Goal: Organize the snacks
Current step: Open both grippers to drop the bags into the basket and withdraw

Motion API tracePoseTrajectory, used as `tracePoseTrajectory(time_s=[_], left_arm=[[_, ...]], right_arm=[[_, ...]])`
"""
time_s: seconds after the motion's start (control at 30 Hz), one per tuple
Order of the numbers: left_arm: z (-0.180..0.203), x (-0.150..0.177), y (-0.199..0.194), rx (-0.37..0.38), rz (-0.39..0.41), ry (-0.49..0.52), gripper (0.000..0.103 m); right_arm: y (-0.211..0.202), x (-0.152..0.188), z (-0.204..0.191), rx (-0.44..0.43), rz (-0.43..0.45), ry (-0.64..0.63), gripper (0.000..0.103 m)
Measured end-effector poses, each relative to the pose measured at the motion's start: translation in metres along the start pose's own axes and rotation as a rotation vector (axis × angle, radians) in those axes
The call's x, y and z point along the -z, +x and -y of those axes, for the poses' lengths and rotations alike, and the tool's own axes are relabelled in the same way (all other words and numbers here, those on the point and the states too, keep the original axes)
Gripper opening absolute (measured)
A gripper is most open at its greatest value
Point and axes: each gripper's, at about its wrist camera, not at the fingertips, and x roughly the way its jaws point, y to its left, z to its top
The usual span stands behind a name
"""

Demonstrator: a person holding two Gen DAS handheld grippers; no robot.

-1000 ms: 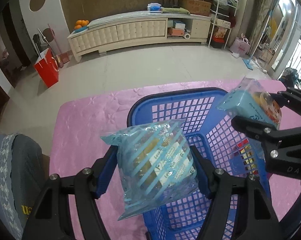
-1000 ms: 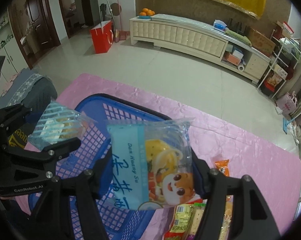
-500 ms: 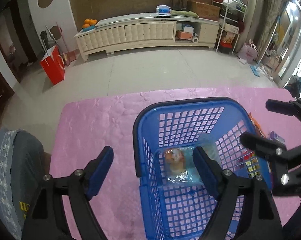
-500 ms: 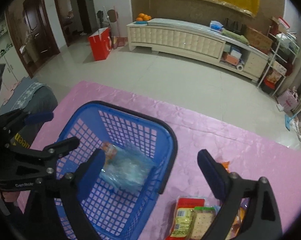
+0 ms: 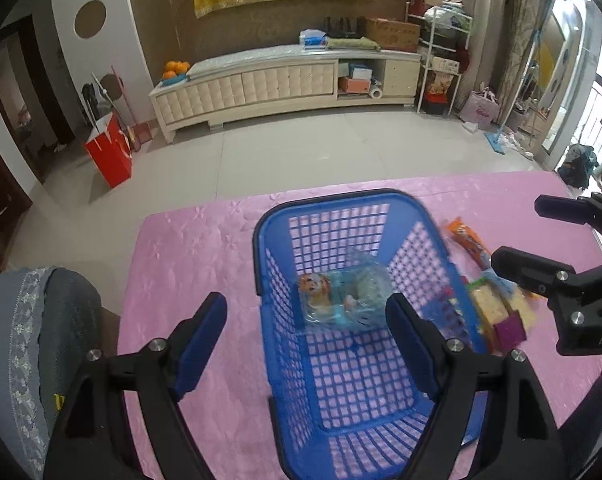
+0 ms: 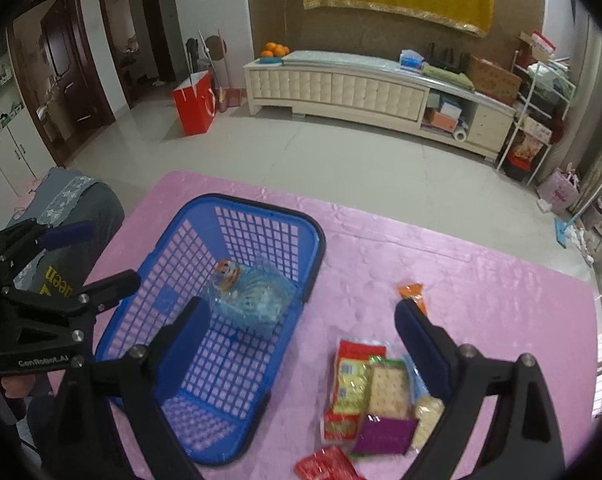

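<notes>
Right wrist view: my left gripper [image 6: 85, 256] body reads "GenRobot.AI" in white; grey chair cover [image 6: 67, 216] behind it shows yellow letters "ueen", partly cut off. In the left wrist view my right gripper [image 5: 519, 234] body shows "DA", rest out of frame. Snack wrapper print too small and blurred to read.

Pose: both grippers tilt steeply down at the pink tablecloth [image 6: 481, 280]. Left gripper [image 5: 307, 314] hangs over the near left part of the blue basket [image 5: 261, 240], right finger over the basket interior, left finger over the cloth outside. Right gripper [image 6: 301, 320] sits between the basket [image 6: 317, 236] and the loose snack pile [image 6: 375, 396], its right finger above the orange packet [image 6: 411, 292].

Fingers: both jaws spread wide, nothing between them, pads touching nothing.

Task items: two clear-blue snack bags [image 5: 343, 298] lie together on the basket floor towards its far end, cartoon print on one facing up; same bags [image 6: 253, 294] seen from the right wrist. Remaining snacks lie on the cloth just right of the basket.

Versus a second ago: I had one bag clamped in each gripper above the basket; both jaws have just been opening, now both bags are down inside and both grippers sit higher and further back, with more cloth in view.
</notes>
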Motion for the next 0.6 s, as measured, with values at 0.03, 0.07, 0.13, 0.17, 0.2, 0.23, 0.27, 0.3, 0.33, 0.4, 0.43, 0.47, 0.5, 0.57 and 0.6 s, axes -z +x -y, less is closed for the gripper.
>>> tracePoseTrajectory(time_s=[0.03,0.07,0.13,0.17,0.2,0.23,0.27,0.3,0.33,0.4,0.43,0.47,0.5,0.57,0.6], left_arm=[[0.004,0.002,-0.006,0.002,0.004,0.002,0.080],[0.009,0.003,-0.013,0.005,0.009,0.004,0.080],[0.018,0.006,-0.024,0.015,0.018,0.009,0.080],[0.023,0.007,-0.029,0.015,0.022,0.013,0.080],[0.027,0.009,-0.034,0.016,0.027,0.017,0.080],[0.034,0.011,-0.042,0.020,0.036,0.022,0.080],[0.040,0.013,-0.047,0.025,0.042,0.026,0.080],[0.043,0.017,-0.052,0.029,0.046,0.028,0.080],[0.050,0.019,-0.058,0.035,0.053,0.033,0.080],[0.062,0.022,-0.066,0.043,0.059,0.044,0.080],[0.071,0.025,-0.070,0.047,0.063,0.055,0.080],[0.078,0.028,-0.073,0.049,0.063,0.065,0.080],[0.082,0.030,-0.073,0.050,0.061,0.072,0.080],[0.097,0.036,-0.074,0.055,0.056,0.089,0.080],[0.103,0.039,-0.074,0.056,0.049,0.094,0.080]], right_arm=[[-0.007,0.003,0.001,0.002,0.003,0.001,0.096],[-0.013,0.006,0.002,0.003,0.007,0.001,0.096],[-0.026,0.014,0.007,0.012,0.017,0.006,0.096],[-0.033,0.017,0.010,0.017,0.022,0.011,0.096],[-0.039,0.019,0.013,0.021,0.026,0.018,0.096],[-0.043,0.022,0.017,0.022,0.030,0.023,0.096],[-0.049,0.025,0.021,0.024,0.036,0.030,0.096],[-0.054,0.028,0.024,0.027,0.040,0.035,0.096],[-0.057,0.031,0.026,0.030,0.043,0.037,0.096],[-0.066,0.038,0.033,0.036,0.051,0.041,0.096],[-0.069,0.042,0.036,0.037,0.055,0.043,0.096],[-0.072,0.046,0.040,0.038,0.057,0.047,0.096],[-0.075,0.050,0.043,0.040,0.058,0.050,0.096],[-0.078,0.058,0.049,0.045,0.056,0.058,0.096],[-0.079,0.064,0.053,0.049,0.052,0.063,0.096]])
